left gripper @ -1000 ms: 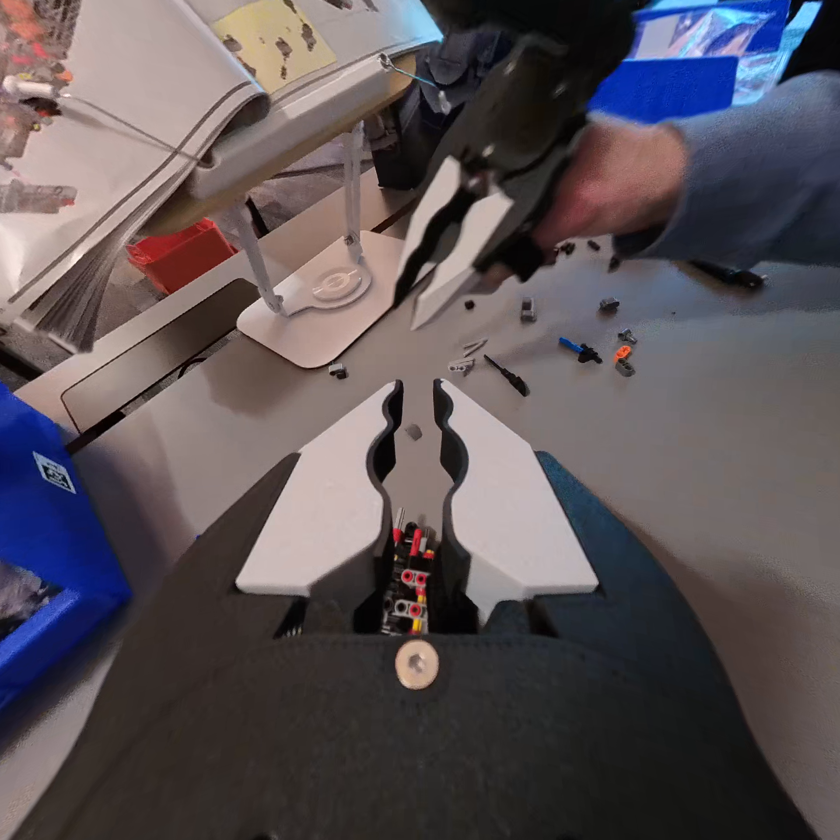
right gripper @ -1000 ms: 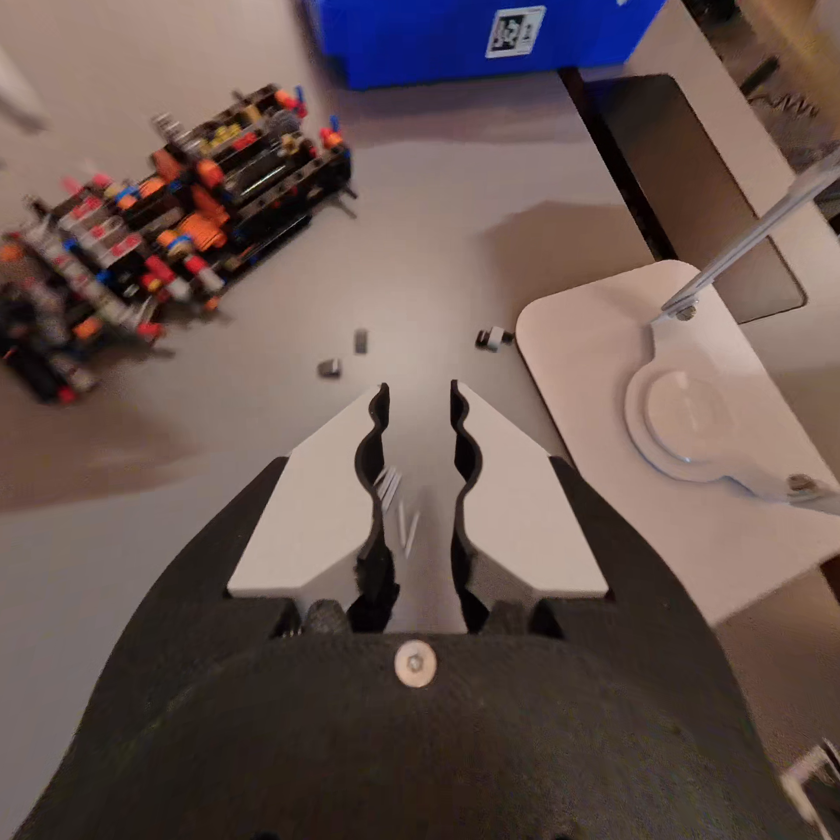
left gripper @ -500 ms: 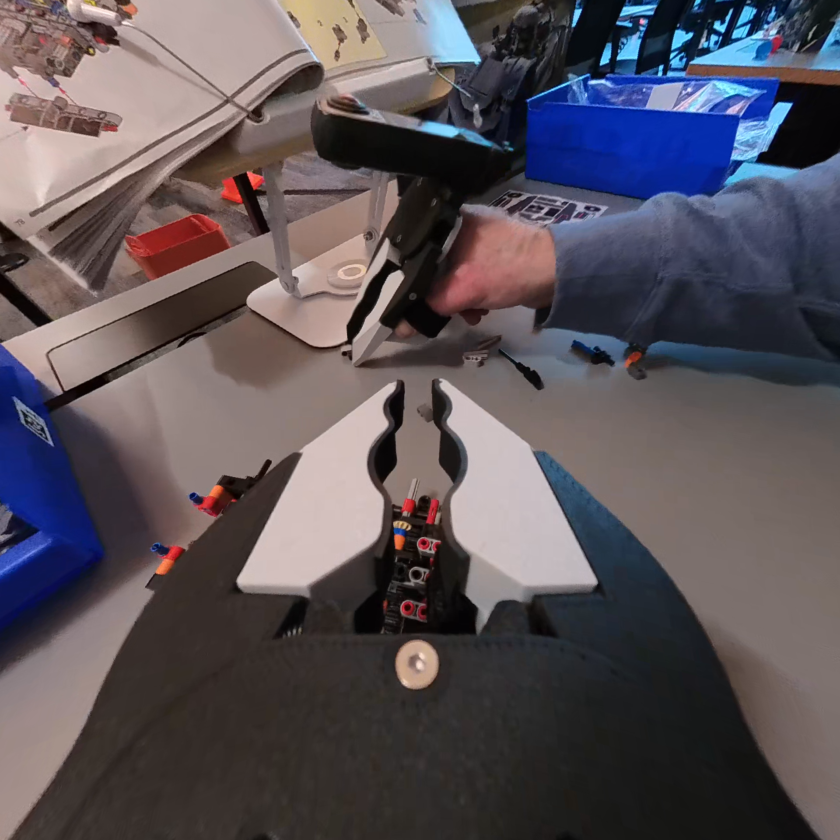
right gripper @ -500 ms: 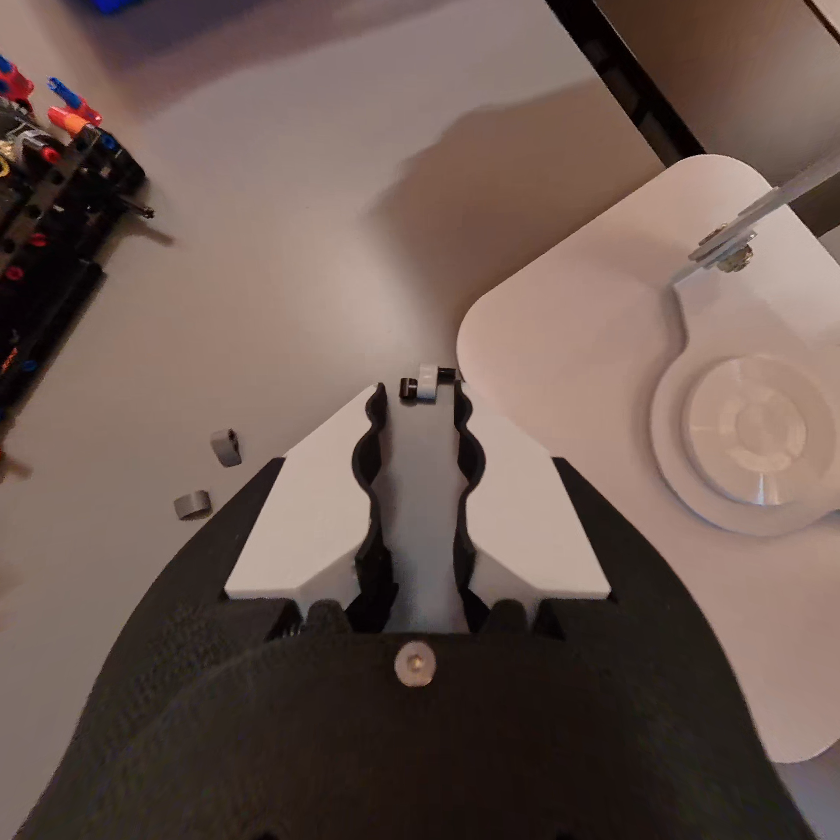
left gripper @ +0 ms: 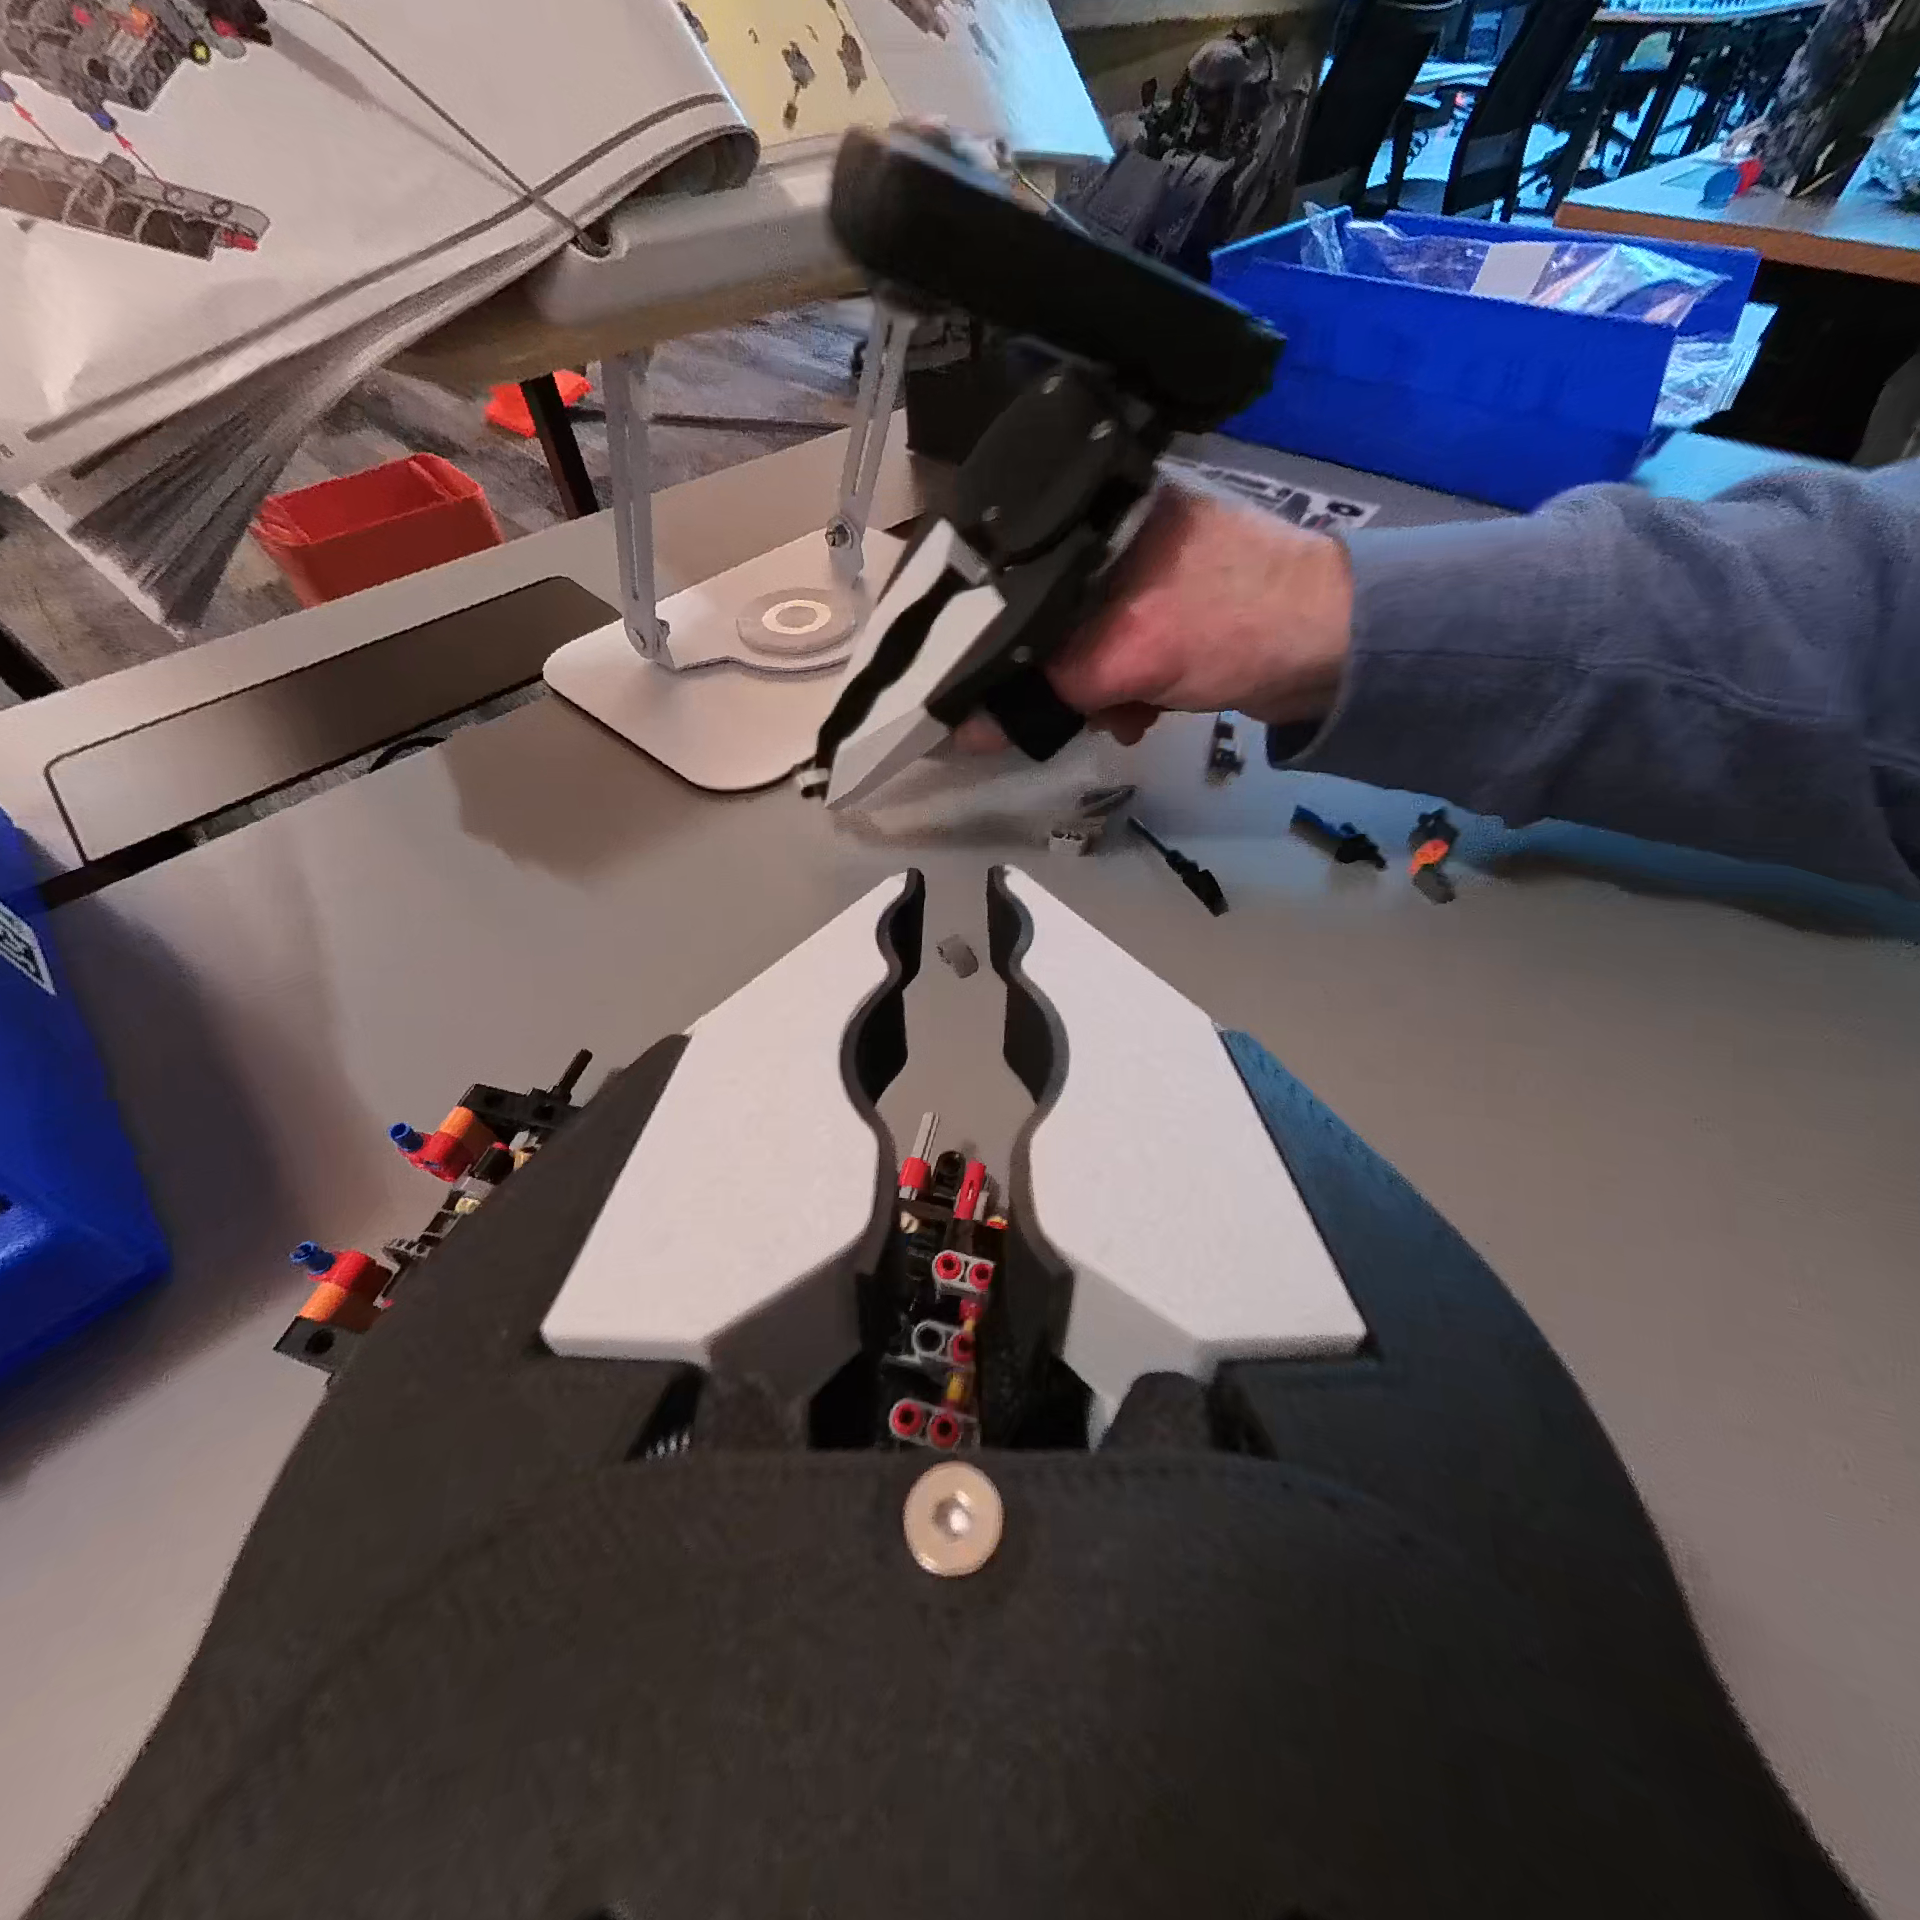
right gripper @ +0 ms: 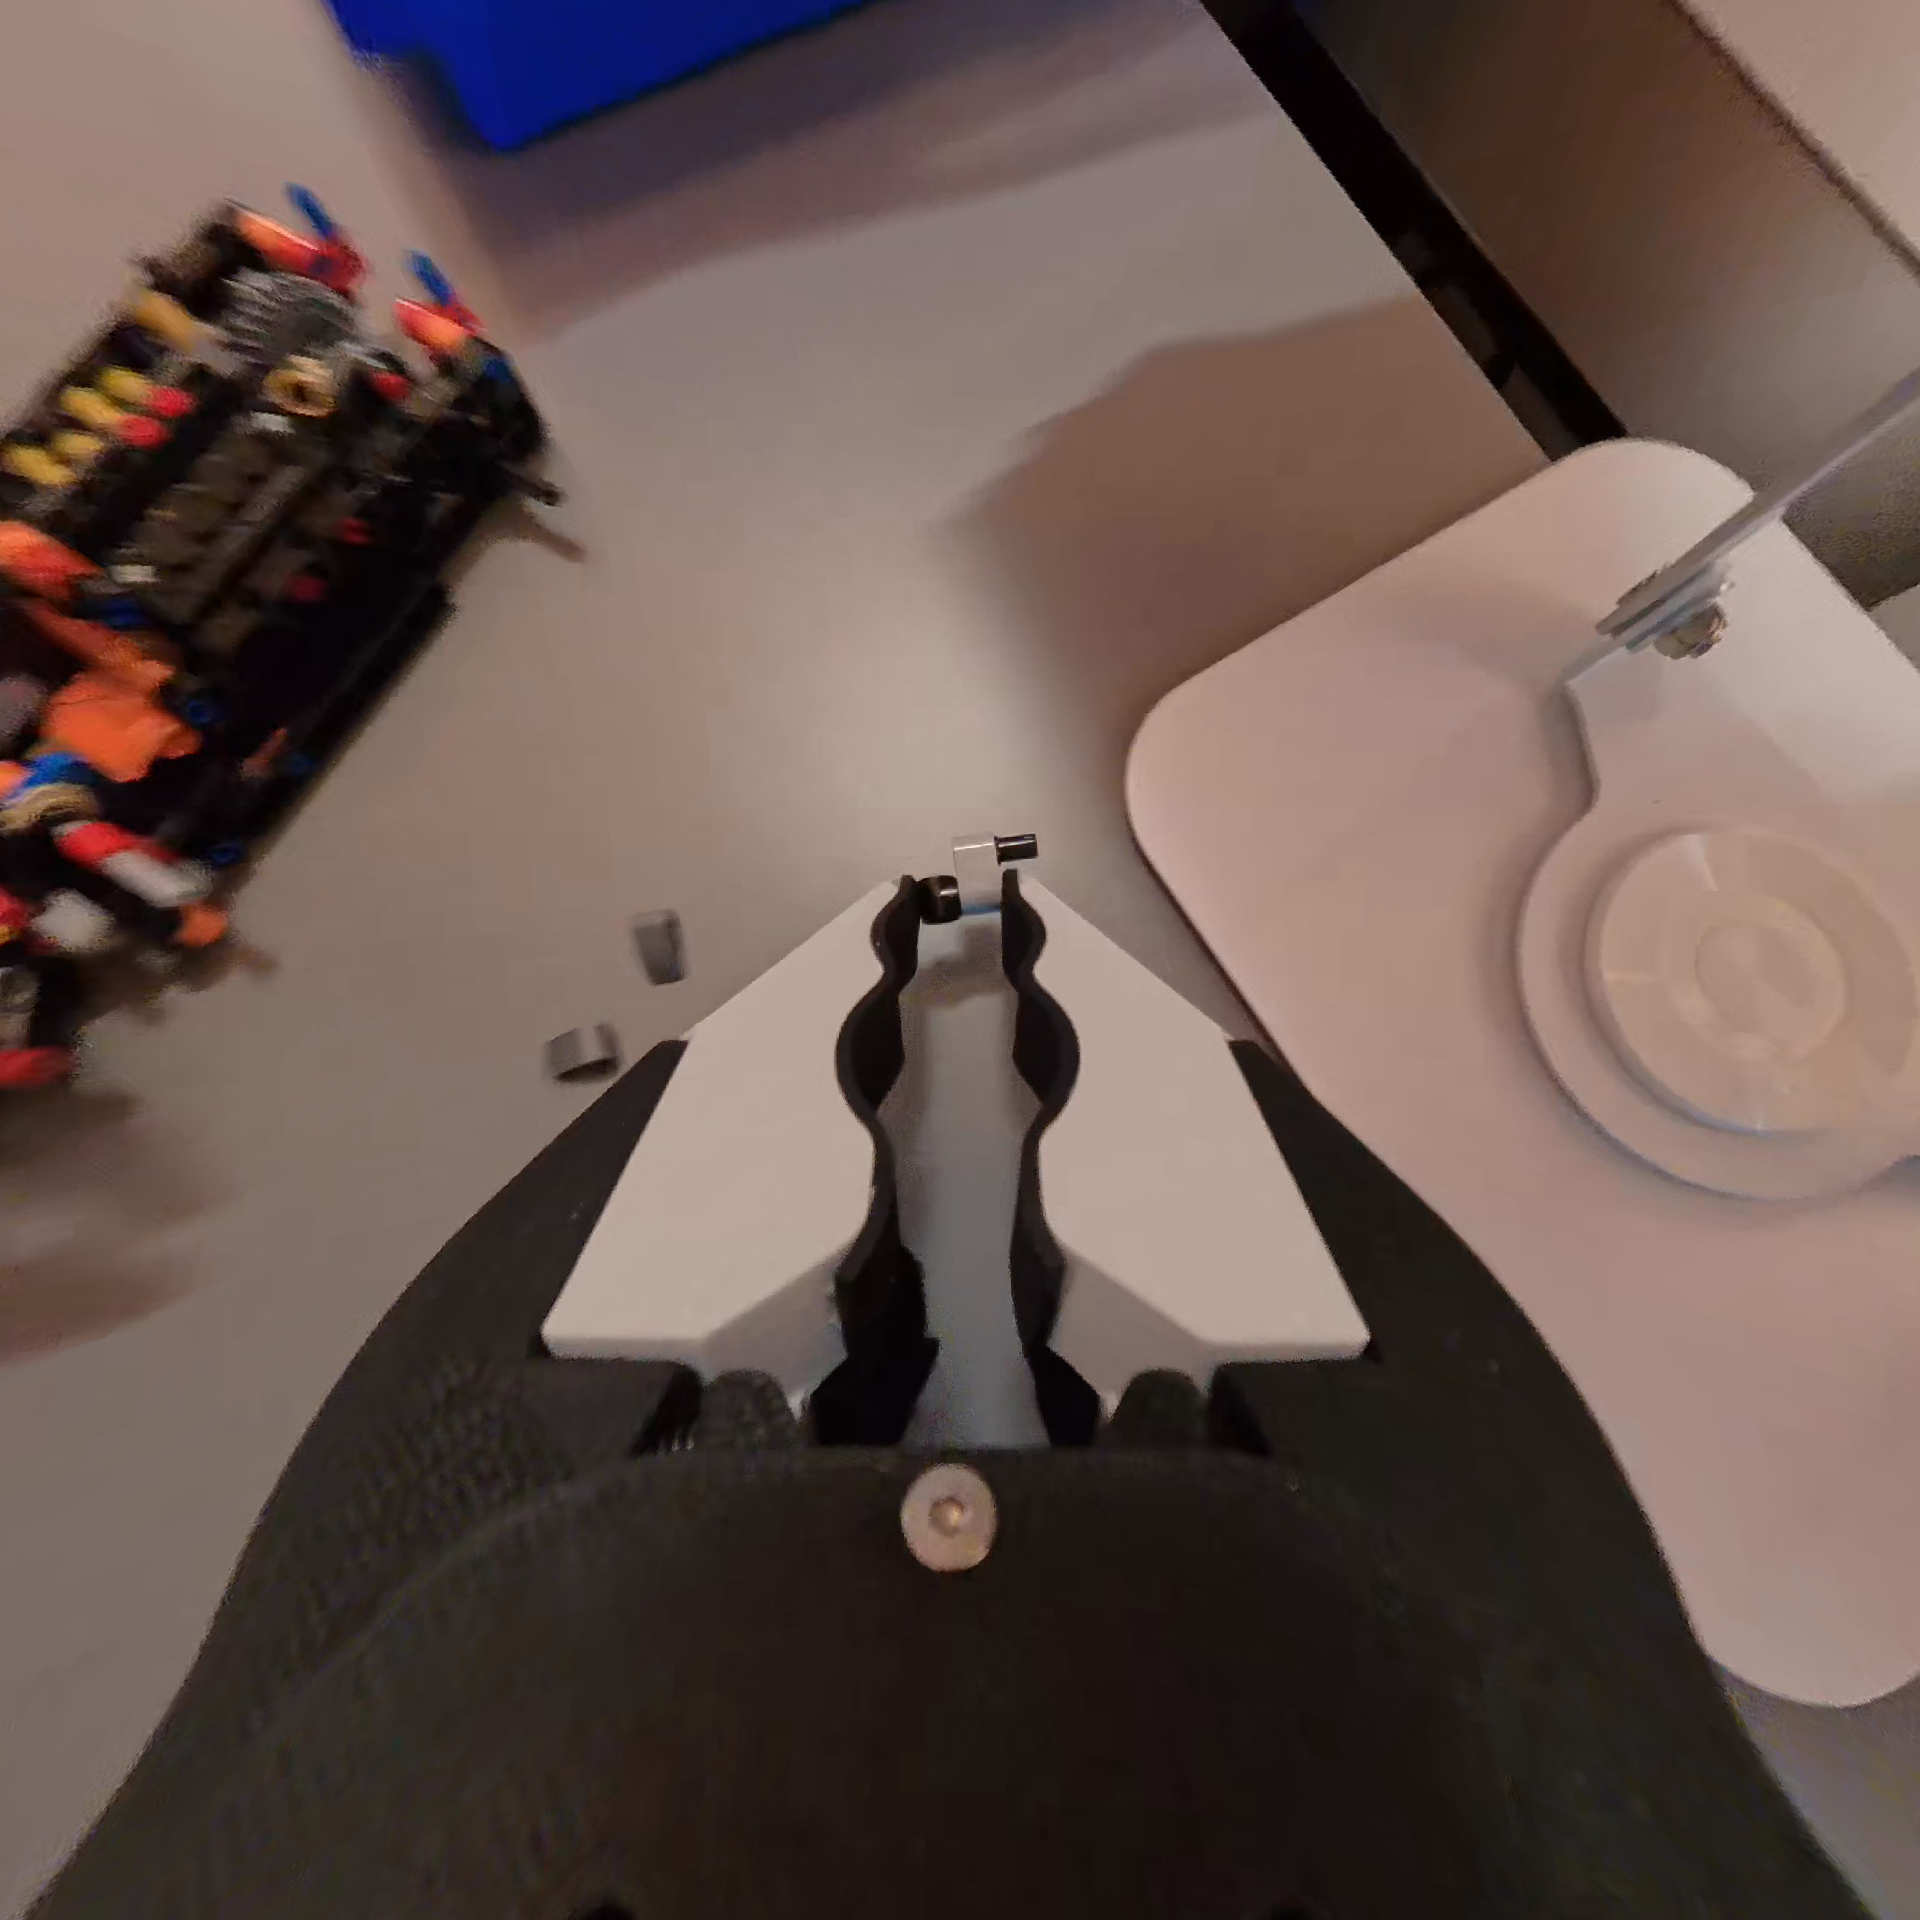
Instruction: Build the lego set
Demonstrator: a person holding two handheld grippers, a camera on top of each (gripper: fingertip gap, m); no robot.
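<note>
Right tongs [right gripper: 961, 883] pinching grey pin piece [right gripper: 975, 860] beside stand base [right gripper: 1455, 935], left tongs [left gripper: 954, 883] narrow over model [left gripper: 940, 1309].

I see bare grey table [right gripper: 790, 644] open between my right gripper [right gripper: 961, 883] and the lego build [right gripper: 208, 540] at left. The white stand base [right gripper: 1351, 831] blocks the right; 2 grey pieces [right gripper: 658, 943] lie just left.

No readable text. Square black-and-white code sticker [left gripper: 23, 951] on near-left blue bin [left gripper: 62, 1195]; far printed sheet [left gripper: 1288, 506] on table, perhaps lettering, too blurred.
</note>
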